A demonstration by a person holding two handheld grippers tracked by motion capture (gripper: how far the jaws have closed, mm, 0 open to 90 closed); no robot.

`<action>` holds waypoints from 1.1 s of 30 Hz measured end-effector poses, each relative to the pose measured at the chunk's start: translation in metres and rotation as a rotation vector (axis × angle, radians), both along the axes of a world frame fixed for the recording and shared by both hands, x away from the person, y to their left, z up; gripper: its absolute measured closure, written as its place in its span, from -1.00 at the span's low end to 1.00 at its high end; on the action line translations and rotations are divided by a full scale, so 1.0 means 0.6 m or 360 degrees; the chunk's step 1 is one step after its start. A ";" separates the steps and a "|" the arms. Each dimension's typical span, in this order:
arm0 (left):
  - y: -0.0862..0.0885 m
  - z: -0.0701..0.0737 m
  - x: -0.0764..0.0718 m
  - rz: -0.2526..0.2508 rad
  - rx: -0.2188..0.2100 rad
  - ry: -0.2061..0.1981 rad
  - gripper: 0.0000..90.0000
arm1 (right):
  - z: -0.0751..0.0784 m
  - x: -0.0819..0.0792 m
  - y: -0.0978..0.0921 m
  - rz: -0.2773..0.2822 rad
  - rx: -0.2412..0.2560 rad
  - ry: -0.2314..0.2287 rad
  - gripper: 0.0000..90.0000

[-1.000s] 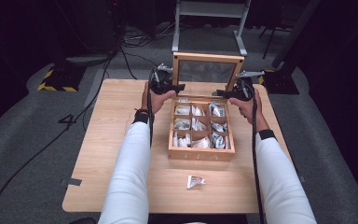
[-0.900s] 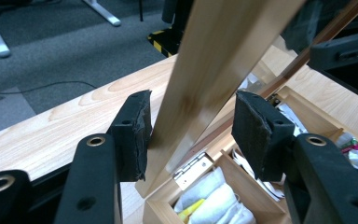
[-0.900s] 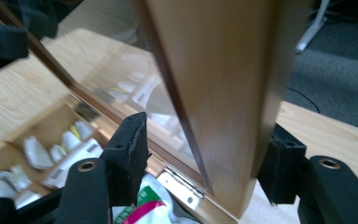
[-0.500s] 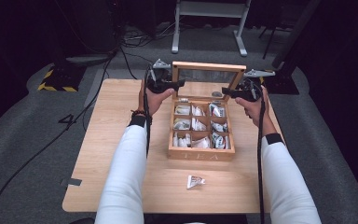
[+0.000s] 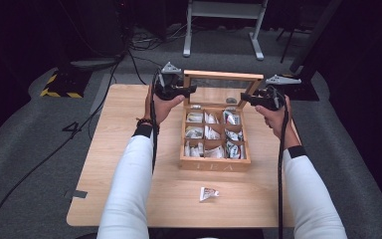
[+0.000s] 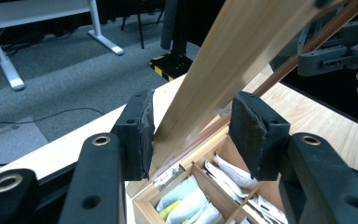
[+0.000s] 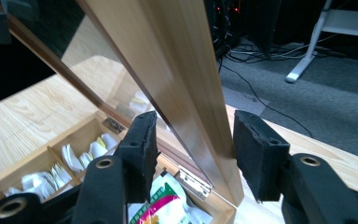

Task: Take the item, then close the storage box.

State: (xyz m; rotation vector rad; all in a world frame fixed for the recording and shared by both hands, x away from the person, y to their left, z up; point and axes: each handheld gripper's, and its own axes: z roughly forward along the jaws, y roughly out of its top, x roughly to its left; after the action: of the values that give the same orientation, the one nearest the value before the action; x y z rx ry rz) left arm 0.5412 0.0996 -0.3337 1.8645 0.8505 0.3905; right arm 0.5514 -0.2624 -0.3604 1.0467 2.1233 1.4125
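In the left gripper view, the two black pads (image 6: 140, 133) are spread, and the left side rail of the lid (image 6: 242, 60) passes between them; the left pad seems to touch the wood, the right pad stands apart from it. In the right gripper view, the pads (image 7: 142, 144) are also spread around the right rail of the lid (image 7: 186, 84), with a gap on both sides. So neither gripper pinches the lid; it looks as if each one only brackets a rail to guide or steady it, probably so that the glass-paned lid moves evenly on its hinges (image 7: 193, 179). In the high view, the left gripper (image 5: 191, 90) is at the upper centre-left of the frame and the right gripper (image 5: 244, 98) at the upper centre-right, one at each side of the raised lid (image 5: 222, 76). The tea box (image 5: 214, 163) sits in the middle of the table (image 5: 129, 124), with nine compartments in three rows of three, all holding tea bags (image 5: 195, 117). One single tea bag (image 5: 208, 193) lies alone on the table, below the box in the frame.
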 end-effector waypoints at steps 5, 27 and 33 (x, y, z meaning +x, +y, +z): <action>0.000 0.001 -0.010 -0.0012 0.0034 -0.0010 0.13 | 0.006 -0.011 0.003 0.0010 -0.0076 -0.0019 0.17; -0.008 0.021 -0.062 0.0023 0.0136 -0.0034 0.11 | 0.036 -0.072 -0.006 -0.0022 -0.0081 -0.0086 0.24; -0.007 0.017 -0.070 0.0010 0.0144 -0.0045 0.10 | 0.035 -0.080 -0.006 -0.0018 -0.0108 -0.0084 0.22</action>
State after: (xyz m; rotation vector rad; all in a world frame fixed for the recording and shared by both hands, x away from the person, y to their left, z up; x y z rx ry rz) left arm 0.4991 0.0956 -0.3238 1.9355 0.8316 0.4651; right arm 0.5033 -0.2660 -0.3392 0.9834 2.1087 1.3387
